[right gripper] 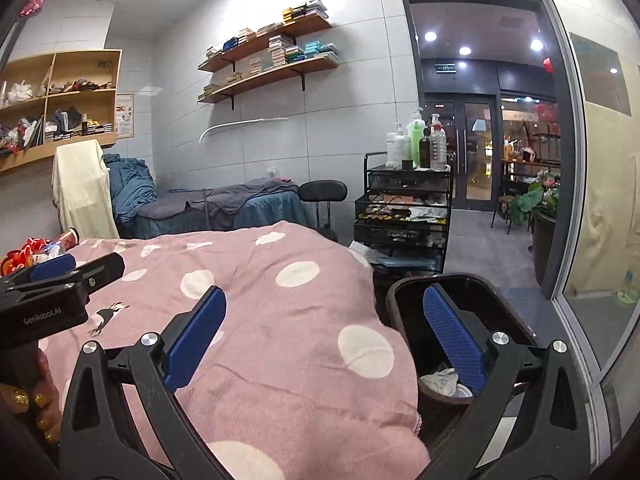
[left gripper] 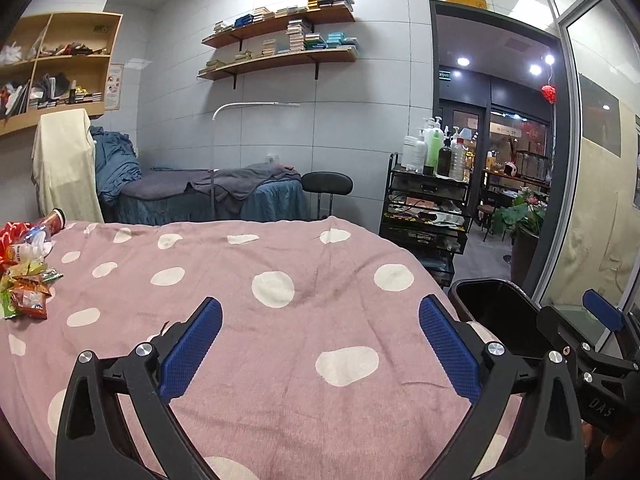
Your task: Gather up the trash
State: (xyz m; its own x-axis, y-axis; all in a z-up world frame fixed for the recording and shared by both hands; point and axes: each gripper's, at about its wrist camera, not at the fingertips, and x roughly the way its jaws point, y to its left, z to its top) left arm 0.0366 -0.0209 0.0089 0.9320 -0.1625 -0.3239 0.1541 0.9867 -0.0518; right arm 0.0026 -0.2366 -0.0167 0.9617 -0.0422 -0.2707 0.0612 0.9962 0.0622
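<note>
A pile of trash (left gripper: 26, 276) lies at the far left of the pink polka-dot bed: colourful snack wrappers, a crushed plastic bottle (left gripper: 34, 242) and a red tube can (left gripper: 56, 219). It also shows in the right wrist view (right gripper: 44, 250). A dark trash bin (right gripper: 460, 320) stands at the bed's right side with crumpled paper (right gripper: 440, 382) inside; its rim shows in the left wrist view (left gripper: 496, 300). My left gripper (left gripper: 320, 344) is open and empty over the bed. My right gripper (right gripper: 324, 340) is open and empty, its right finger over the bin.
The bed cover (left gripper: 280, 320) fills the foreground. A black trolley (right gripper: 404, 216) with bottles stands beyond the bin. A black stool (right gripper: 322, 192), a blue massage bed (left gripper: 208, 196), wall shelves (left gripper: 280, 56) and a glass partition (right gripper: 600, 200) surround the area.
</note>
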